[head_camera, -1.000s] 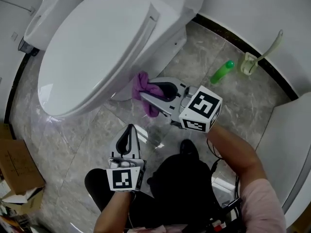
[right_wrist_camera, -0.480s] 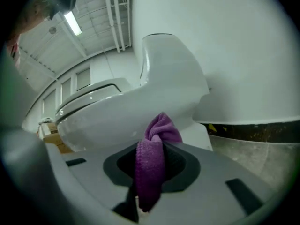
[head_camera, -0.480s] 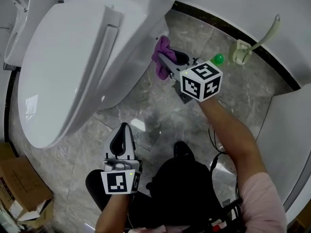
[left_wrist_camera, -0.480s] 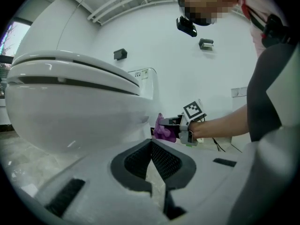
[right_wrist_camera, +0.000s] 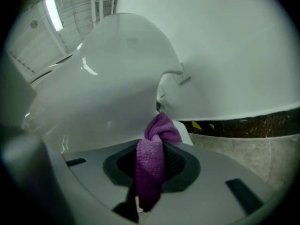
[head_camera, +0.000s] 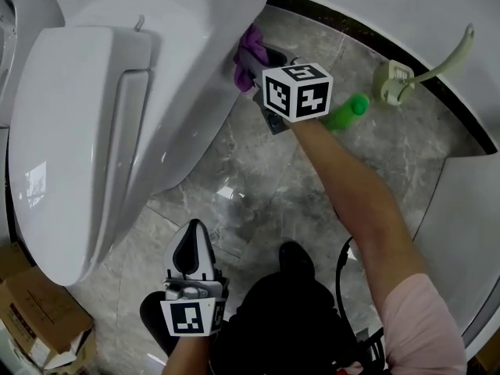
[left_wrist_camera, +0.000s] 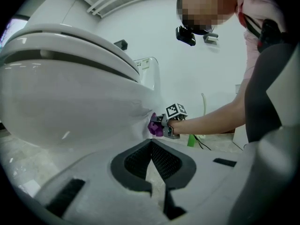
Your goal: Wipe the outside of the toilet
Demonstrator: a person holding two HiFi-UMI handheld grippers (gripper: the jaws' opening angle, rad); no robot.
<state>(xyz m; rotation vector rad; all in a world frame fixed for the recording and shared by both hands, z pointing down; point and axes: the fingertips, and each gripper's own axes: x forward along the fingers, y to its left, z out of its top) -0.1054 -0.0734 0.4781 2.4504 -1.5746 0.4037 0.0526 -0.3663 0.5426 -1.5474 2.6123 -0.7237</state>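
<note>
- Right tongs (head_camera: 254, 62) are clamped on a purple cloth (head_camera: 249, 51), whose bunched head is pressed against the outer side of the toilet (head_camera: 205, 76), low and toward the back.
- The cloth is judged soft, light and limp. It is pinched at mid-length, with a tail hanging below the jaws. A grip close to the head is advised, so that it is not folded back.
- The toilet is judged fixed, hard and glazed, so firm pressure can be borne, but the cloth may slide on it.
- Left tongs (head_camera: 193, 234) are closed on nothing and held low over the floor (head_camera: 258, 178), well apart from the cloth.
- Room is tight near the wall (head_camera: 391, 6). A green bottle (head_camera: 346, 112) lies just beside the right forearm, with a brush holder (head_camera: 393, 80) behind it. Open floor is left toward the front.
</note>
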